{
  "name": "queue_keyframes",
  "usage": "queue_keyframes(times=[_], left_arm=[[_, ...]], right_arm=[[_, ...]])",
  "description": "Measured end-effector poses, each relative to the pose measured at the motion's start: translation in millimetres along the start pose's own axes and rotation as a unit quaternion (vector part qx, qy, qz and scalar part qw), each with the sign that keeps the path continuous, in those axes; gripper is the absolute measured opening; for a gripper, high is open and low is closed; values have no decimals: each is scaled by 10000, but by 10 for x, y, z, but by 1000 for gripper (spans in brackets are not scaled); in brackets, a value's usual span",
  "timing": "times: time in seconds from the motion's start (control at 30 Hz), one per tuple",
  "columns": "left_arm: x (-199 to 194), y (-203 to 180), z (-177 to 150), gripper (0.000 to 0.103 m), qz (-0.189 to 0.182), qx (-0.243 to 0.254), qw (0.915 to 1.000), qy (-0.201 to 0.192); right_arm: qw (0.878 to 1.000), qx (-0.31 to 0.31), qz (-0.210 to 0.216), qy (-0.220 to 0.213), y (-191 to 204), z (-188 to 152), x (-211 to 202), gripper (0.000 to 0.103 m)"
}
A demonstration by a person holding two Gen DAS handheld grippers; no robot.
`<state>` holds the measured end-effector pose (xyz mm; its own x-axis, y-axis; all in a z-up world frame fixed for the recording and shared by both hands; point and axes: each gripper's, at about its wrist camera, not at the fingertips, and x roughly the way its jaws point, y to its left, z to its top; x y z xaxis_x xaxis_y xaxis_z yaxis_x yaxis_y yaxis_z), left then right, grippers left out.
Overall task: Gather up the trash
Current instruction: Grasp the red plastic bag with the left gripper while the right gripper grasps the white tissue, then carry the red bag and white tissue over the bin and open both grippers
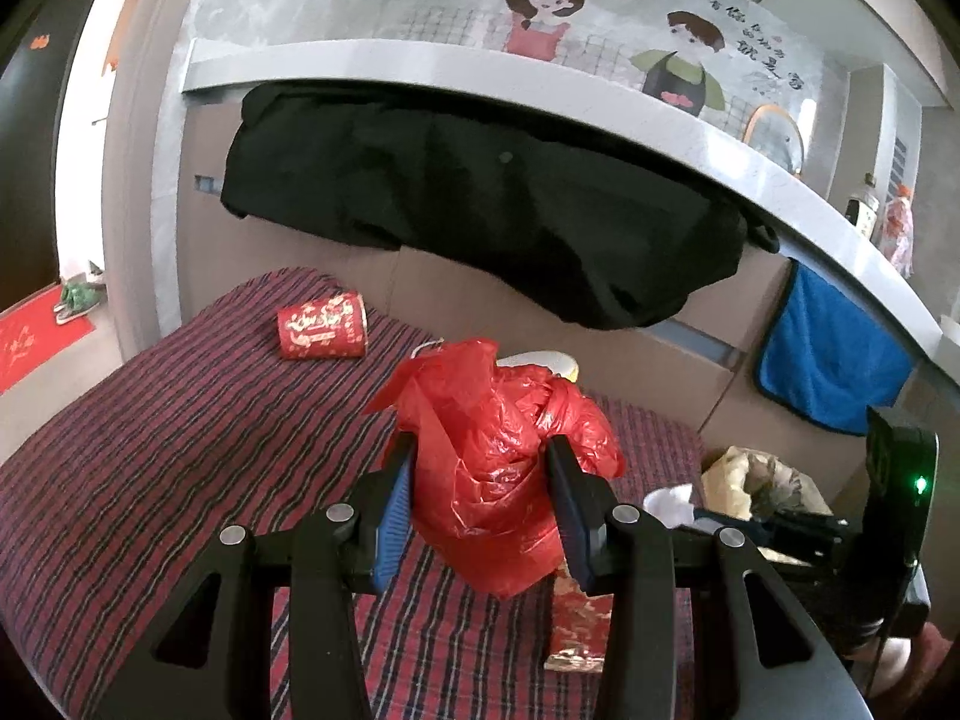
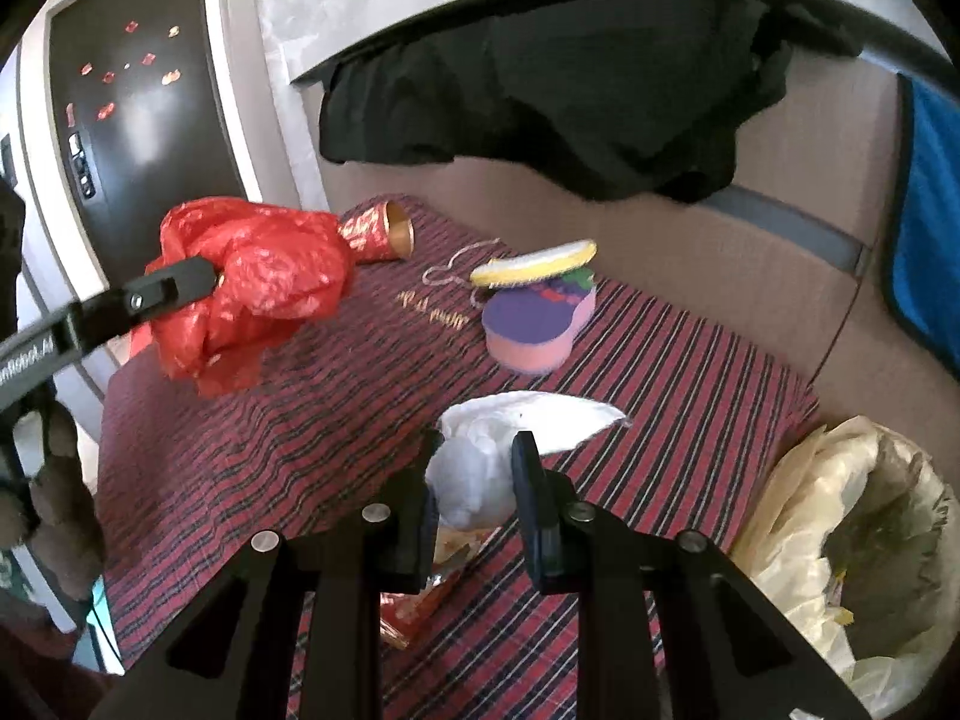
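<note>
My left gripper (image 1: 480, 450) is shut on a crumpled red plastic bag (image 1: 504, 456) and holds it above the striped tablecloth (image 1: 180, 420). The bag also shows in the right wrist view (image 2: 252, 282), held off the table at the left. My right gripper (image 2: 474, 450) is shut on a white plastic bag (image 2: 480, 468) above the table's near edge. A red paper cup (image 1: 324, 325) with gold print lies on its side at the far end of the table; it also shows in the right wrist view (image 2: 384, 231). A red and gold wrapper (image 1: 579, 624) lies under the left gripper.
A bin lined with a yellowish bag (image 2: 852, 546) stands at the table's right side. A pink and purple sponge with a yellow lid (image 2: 540, 306) and a thin chain (image 2: 450, 267) lie on the table. A black cloth (image 1: 480, 204) and a blue towel (image 1: 828, 354) hang from the counter behind.
</note>
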<state>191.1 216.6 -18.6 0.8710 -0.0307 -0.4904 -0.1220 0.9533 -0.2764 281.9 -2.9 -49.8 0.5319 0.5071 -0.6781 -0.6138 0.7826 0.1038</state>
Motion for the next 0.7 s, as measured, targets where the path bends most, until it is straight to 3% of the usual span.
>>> queue_keyframes(times=[0.13, 0.47, 0.63, 0.7], left_arm=[[41, 89, -36, 44, 40, -79, 9999, 76], [154, 149, -142, 44, 19, -202, 9994, 287], [148, 147, -144, 44, 40, -176, 9994, 296], [143, 108, -134, 44, 65, -147, 9994, 292]], right_arm=[[9992, -19, 244, 305, 15, -104, 127, 25], [9986, -135, 81, 507, 62, -208, 291, 41], [9976, -42, -197, 660, 1, -265, 455, 39], [9979, 74, -264, 595, -56, -266, 446, 22]])
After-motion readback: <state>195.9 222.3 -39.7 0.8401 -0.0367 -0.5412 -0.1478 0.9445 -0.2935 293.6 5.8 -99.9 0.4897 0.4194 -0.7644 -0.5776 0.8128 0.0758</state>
